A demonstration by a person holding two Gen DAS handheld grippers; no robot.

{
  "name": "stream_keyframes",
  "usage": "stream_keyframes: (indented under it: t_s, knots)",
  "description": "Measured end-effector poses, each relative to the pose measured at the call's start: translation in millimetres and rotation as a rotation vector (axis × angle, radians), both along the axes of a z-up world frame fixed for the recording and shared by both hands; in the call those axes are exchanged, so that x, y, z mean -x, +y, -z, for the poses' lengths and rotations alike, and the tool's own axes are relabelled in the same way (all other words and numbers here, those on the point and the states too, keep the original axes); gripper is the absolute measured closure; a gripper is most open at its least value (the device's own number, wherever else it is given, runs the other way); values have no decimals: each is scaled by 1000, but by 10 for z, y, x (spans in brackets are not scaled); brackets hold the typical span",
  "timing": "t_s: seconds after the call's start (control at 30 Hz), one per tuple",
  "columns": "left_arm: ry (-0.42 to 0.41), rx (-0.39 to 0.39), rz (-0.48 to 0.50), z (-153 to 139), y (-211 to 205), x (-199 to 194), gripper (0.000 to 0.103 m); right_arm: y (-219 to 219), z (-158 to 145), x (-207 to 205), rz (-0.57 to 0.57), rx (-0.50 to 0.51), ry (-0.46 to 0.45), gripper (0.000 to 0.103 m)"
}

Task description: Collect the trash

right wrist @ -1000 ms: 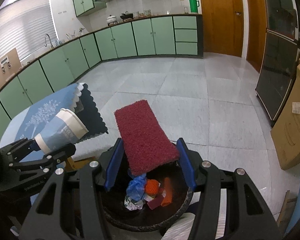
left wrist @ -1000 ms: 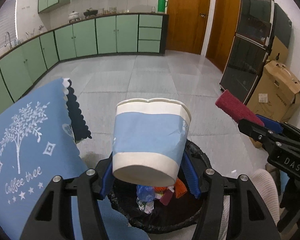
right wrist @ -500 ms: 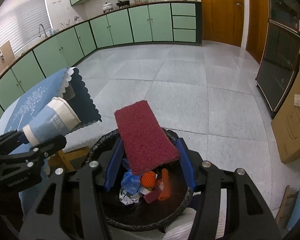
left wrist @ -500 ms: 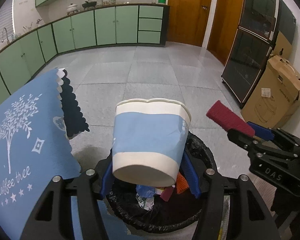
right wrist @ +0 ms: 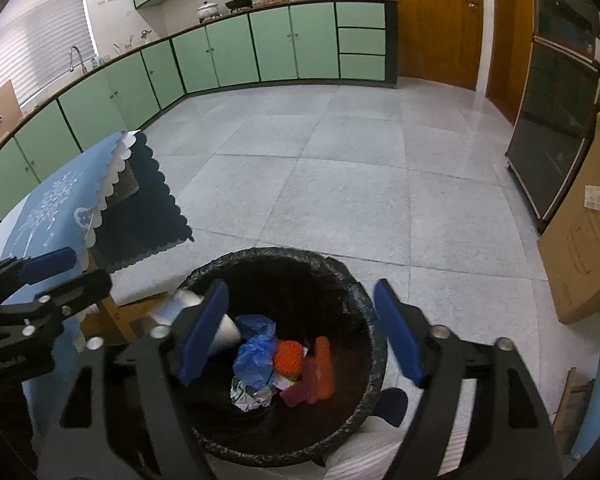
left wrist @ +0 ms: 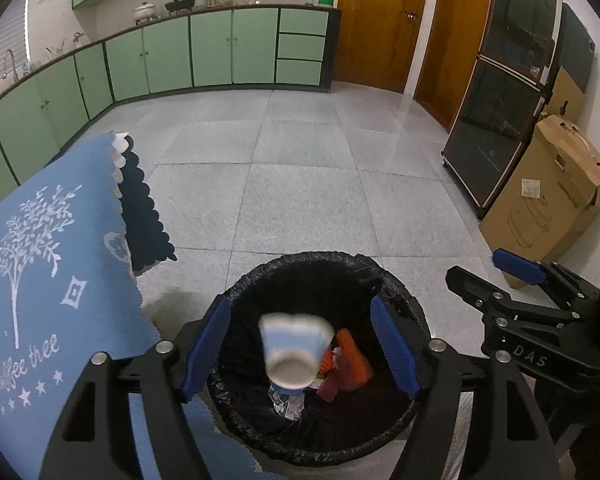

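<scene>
Left gripper [left wrist: 300, 344]: jaws opening, blue pads spread, nothing pressed between them. The paper cup [left wrist: 294, 350], white with a blue band, is blurred and sits apart from both pads, base toward the camera, inside the mouth of the bin [left wrist: 396, 280]. In the right wrist view the same cup [right wrist: 224, 330] shows partly behind the near pad, at the bin's left inner side.

Right gripper [right wrist: 300, 330]: jaws opening, pads spread wide, nothing between them. Directly below, in the bin [right wrist: 340, 272]: blue plastic bag [right wrist: 256, 350], orange netted ball [right wrist: 288, 358], orange stick-shaped piece [right wrist: 324, 362], dark red pad [right wrist: 300, 388] partly under the orange pieces, crumpled wrapper [right wrist: 248, 394].

Bin is lined with a black bag; both grippers are held over its opening, right gripper [left wrist: 516, 304] visible at the right edge of the left wrist view.

Left of the bin: table with blue tablecloth [left wrist: 40, 248], white tree print, scalloped edge hanging. Beyond: grey tiled floor [left wrist: 300, 168], green cabinets [left wrist: 212, 52], cardboard box [left wrist: 548, 204] at right.
</scene>
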State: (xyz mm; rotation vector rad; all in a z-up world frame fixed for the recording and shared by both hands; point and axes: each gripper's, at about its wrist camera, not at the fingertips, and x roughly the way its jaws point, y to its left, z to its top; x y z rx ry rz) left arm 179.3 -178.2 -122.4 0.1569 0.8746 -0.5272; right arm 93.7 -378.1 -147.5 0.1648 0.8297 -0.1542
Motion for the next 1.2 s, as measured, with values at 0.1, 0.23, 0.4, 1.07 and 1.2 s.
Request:
stream_keyframes:
  t_s: [0.1,0.23,0.4,1.07,1.2]
  knots:
    - [-11,9,-10,-52,50,2,31,-14,-51,23,14,8,-16,13]
    - [-45,18,-33,-175,154,40,28,-4,-151,52,19,-11,-33,10]
    - [-82,45,-68,-375,335,91,20,68,-324,91,4,-26,-55,7]
    - [-130,70,-187,-927,909,576,7,613,-1115,502,-118,-11,-114,5]
    - [-143,65,-203,-999,984,667,7,714,-1215,584,-136,-3,-124,5]
